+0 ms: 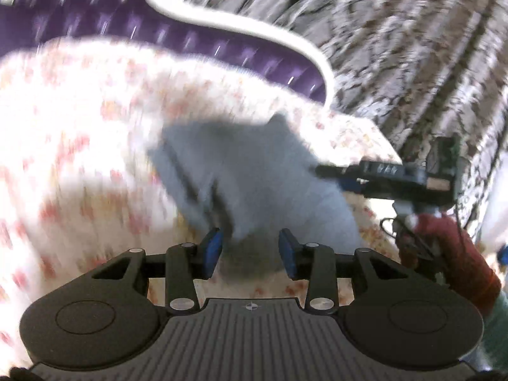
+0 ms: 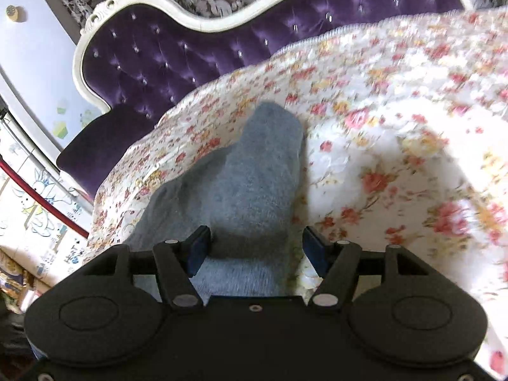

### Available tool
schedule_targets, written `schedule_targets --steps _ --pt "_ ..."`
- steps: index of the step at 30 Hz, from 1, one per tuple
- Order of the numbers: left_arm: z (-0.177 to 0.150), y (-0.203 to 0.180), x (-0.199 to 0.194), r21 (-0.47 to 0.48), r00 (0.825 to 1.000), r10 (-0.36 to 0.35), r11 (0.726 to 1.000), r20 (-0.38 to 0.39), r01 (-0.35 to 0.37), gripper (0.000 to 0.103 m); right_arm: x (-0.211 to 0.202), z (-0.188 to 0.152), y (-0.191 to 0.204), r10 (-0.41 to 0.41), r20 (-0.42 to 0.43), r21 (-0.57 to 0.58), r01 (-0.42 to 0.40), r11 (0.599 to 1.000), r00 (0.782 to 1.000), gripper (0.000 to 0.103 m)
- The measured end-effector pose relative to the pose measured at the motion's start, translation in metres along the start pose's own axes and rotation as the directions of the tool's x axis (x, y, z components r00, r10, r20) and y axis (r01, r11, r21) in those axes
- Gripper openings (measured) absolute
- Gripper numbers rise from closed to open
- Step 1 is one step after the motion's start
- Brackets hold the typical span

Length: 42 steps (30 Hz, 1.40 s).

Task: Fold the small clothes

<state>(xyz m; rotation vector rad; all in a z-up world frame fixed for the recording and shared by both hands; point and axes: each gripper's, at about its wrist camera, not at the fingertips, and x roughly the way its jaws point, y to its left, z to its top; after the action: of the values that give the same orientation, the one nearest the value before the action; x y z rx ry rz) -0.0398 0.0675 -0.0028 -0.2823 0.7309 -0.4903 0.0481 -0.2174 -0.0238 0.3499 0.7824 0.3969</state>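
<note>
A small grey-blue knitted garment (image 2: 247,174) lies crumpled on a floral bedspread (image 2: 381,146). My right gripper (image 2: 257,249) stands open just over its near end: the left pad is above the cloth and the right pad is past its edge, over the bedspread. The left wrist view is blurred by motion. There the same grey garment (image 1: 254,177) runs down between the blue pads of my left gripper (image 1: 250,252), which stand apart and do not pinch it. The right gripper (image 1: 330,173) shows side-on at the garment's right edge, held by a hand in a red glove (image 1: 444,244).
A purple tufted headboard (image 2: 177,47) with a white carved frame stands behind the bed, in front of grey patterned wallpaper (image 1: 397,31). At the left are a pale wall with stickers (image 2: 35,73) and a red rail (image 2: 41,197). The bedspread drops off at its left edge.
</note>
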Motion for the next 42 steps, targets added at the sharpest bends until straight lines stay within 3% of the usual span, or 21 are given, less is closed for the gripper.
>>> schedule_targets --steps 3,9,12,15,16,18,21,24,30,34,37,42 --pt "0.021 -0.012 -0.001 0.071 0.996 0.005 0.997 0.084 -0.011 0.048 -0.014 -0.002 0.006 -0.014 0.056 -0.042 0.017 0.999 0.998 0.069" --pt "0.042 -0.022 0.045 0.096 0.99 -0.006 0.995 0.143 -0.007 0.048 -0.026 -0.004 0.016 0.006 0.136 -0.068 0.003 0.998 0.991 0.069" --pt "0.036 -0.02 0.061 0.094 0.989 0.001 0.995 0.145 -0.015 0.048 -0.028 -0.005 0.02 0.003 0.144 -0.102 0.012 0.995 0.99 0.067" --pt "0.02 -0.01 0.069 0.086 0.994 0.034 0.995 0.107 -0.043 0.048 -0.031 -0.006 0.026 -0.011 0.16 -0.146 0.034 0.989 0.987 0.042" --pt "0.013 -0.006 0.071 0.075 0.995 0.049 0.996 0.092 -0.056 0.048 -0.031 -0.005 0.026 -0.012 0.162 -0.152 0.037 0.988 0.987 0.04" --pt "0.001 0.004 0.076 0.048 0.994 0.09 0.995 0.055 -0.093 0.047 -0.03 -0.004 0.026 -0.007 0.159 -0.159 0.032 0.987 0.987 0.039" --pt "-0.014 0.015 0.066 0.013 0.984 0.16 0.987 0.073 -0.161 0.05 -0.024 -0.001 0.03 -0.002 0.15 -0.183 0.03 0.983 0.989 0.039" --pt "-0.021 0.025 0.056 -0.067 0.987 0.143 0.988 0.079 -0.138 0.05 -0.015 0.004 0.037 0.023 0.138 -0.209 0.006 0.978 0.99 0.039" --pt "-0.02 0.018 0.056 -0.046 0.984 0.163 0.986 0.077 -0.16 0.05 0.018 0.014 0.055 0.072 0.061 -0.293 -0.051 0.955 0.996 0.039" --pt "-0.019 0.017 0.061 -0.051 0.983 0.166 0.985 0.078 -0.162 0.05 0.056 0.029 0.037 -0.017 0.007 -0.261 0.019 0.965 1.0 0.037" --pt "-0.019 0.015 0.063 -0.042 0.982 0.173 0.985 0.077 -0.17 0.05 0.079 0.038 0.012 -0.12 0.007 -0.223 0.119 0.967 0.993 0.036" --pt "-0.017 0.01 0.064 -0.023 0.98 0.185 0.983 0.077 -0.184 0.054 0.073 0.046 -0.004 -0.158 0.052 -0.167 0.165 0.972 0.986 0.041"
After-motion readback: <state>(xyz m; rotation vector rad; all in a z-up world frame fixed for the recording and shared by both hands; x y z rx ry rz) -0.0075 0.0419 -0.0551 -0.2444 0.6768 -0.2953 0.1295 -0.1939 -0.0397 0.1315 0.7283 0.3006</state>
